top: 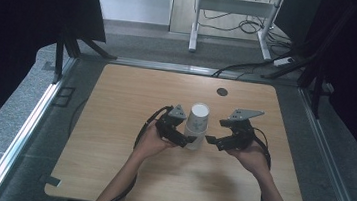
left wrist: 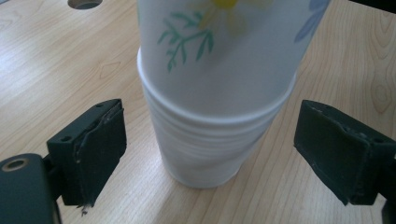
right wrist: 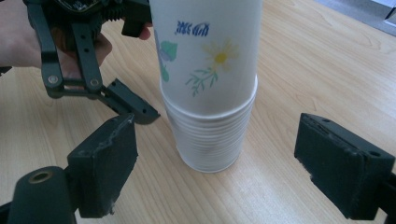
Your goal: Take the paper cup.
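In the high view, one stack of white paper cups (top: 196, 125) stands upright near the middle of the frame, on the one wooden table (top: 112, 139). Two grippers flank it: the left gripper (top: 188, 141) from the left and the right gripper (top: 211, 140) from the right, each held in a hand entering from the bottom. The individual cups in the stack cannot be counted. One dark round hole (top: 222, 91) sits in the tabletop above and right of the stack. Bare wood lies all around the stack out to the table's edges.

In the left gripper view, the stack (left wrist: 212, 107) fills the centre, the top cup printed with flowers and sitting over the ribbed rims beneath. The left gripper (left wrist: 210, 158) has its two jaws spread, one at lower left and one at lower right, with gaps of wood visible between each pad and the stack. The hole (left wrist: 84, 3) shows at the upper left.

In the right gripper view, the stack (right wrist: 210, 93) stands in the centre between the spread jaws of the right gripper (right wrist: 215, 163), neither pad touching it. The left gripper (right wrist: 135, 112) appears at the upper left, close to the stack's side.
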### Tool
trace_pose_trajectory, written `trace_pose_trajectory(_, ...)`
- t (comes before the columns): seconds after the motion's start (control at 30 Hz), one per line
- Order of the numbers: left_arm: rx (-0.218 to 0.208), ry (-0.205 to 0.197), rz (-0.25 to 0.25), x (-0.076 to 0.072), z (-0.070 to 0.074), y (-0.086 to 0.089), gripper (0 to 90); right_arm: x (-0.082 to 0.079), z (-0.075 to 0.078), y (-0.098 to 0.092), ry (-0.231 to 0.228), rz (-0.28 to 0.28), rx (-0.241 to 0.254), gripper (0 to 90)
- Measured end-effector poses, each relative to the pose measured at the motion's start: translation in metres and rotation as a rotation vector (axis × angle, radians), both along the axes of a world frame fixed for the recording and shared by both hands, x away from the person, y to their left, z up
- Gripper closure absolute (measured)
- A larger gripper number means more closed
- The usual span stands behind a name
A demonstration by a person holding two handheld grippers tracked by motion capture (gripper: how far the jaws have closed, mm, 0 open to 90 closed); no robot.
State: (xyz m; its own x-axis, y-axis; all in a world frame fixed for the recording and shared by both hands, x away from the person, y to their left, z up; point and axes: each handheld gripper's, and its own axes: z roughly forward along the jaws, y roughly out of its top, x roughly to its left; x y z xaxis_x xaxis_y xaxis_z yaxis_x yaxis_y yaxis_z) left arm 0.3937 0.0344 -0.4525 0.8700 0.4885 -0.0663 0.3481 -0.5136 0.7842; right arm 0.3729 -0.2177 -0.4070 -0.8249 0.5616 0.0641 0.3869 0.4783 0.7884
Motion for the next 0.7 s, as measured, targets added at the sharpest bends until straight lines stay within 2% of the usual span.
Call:
trace_pose_trajectory(0.37,0.011,0.008,-0.012,0.005,0.0,-0.01,14.1,0.009,0.007,0.01,0.001,0.013,0.001,13.7)
trace_pose_trajectory(0.7,0.0,0.014,-0.009,0.007,-0.003,-0.01,18.1,0.019,0.011,0.02,0.011,0.026,-0.001,15.5)
